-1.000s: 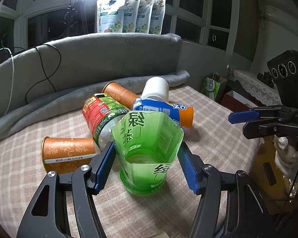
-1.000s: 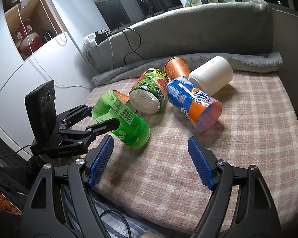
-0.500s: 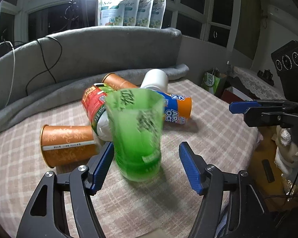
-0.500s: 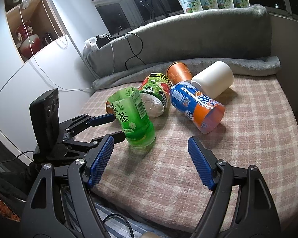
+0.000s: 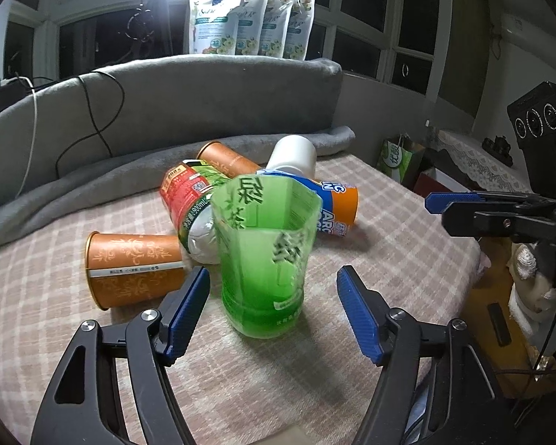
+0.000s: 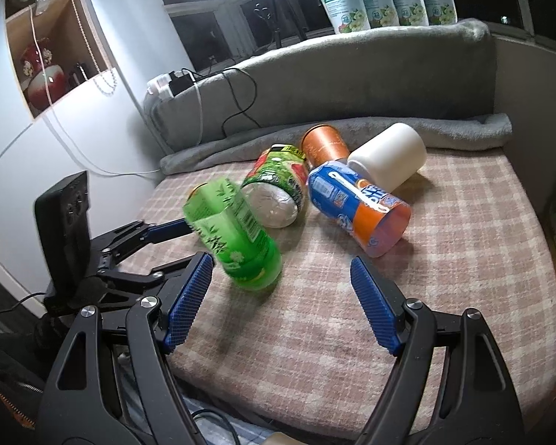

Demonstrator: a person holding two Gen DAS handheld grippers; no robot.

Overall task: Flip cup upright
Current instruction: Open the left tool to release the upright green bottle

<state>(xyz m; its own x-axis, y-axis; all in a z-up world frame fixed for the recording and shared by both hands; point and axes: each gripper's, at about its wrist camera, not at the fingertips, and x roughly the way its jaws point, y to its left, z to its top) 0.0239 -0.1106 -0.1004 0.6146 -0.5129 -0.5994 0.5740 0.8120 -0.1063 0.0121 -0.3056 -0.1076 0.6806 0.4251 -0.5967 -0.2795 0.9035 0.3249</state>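
Note:
A green cut-bottle cup (image 5: 265, 256) stands on its base, mouth up, on the checked cloth, motion-blurred and leaning. My left gripper (image 5: 272, 304) is open, its blue pads on either side of the cup's lower part with gaps on both sides. In the right wrist view the same cup (image 6: 233, 237) leans toward the left gripper (image 6: 174, 244). My right gripper (image 6: 280, 302) is open and empty, just right of the cup and nearer the table's front edge; it also shows in the left wrist view (image 5: 463, 204) at far right.
Several other cups lie on their sides behind: an orange one (image 5: 129, 267), a red-green one (image 5: 192, 204), a blue-orange one (image 6: 356, 211), a white one (image 6: 389, 159), another orange one (image 6: 322, 144). A grey blanket (image 5: 166, 111) backs the table; the table edge (image 6: 352, 419) is near.
My left gripper has opened and let go of the green cup and drawn back a little. The cup has gone from tilted in the grip to standing free, still wobbling. The right gripper stays open.

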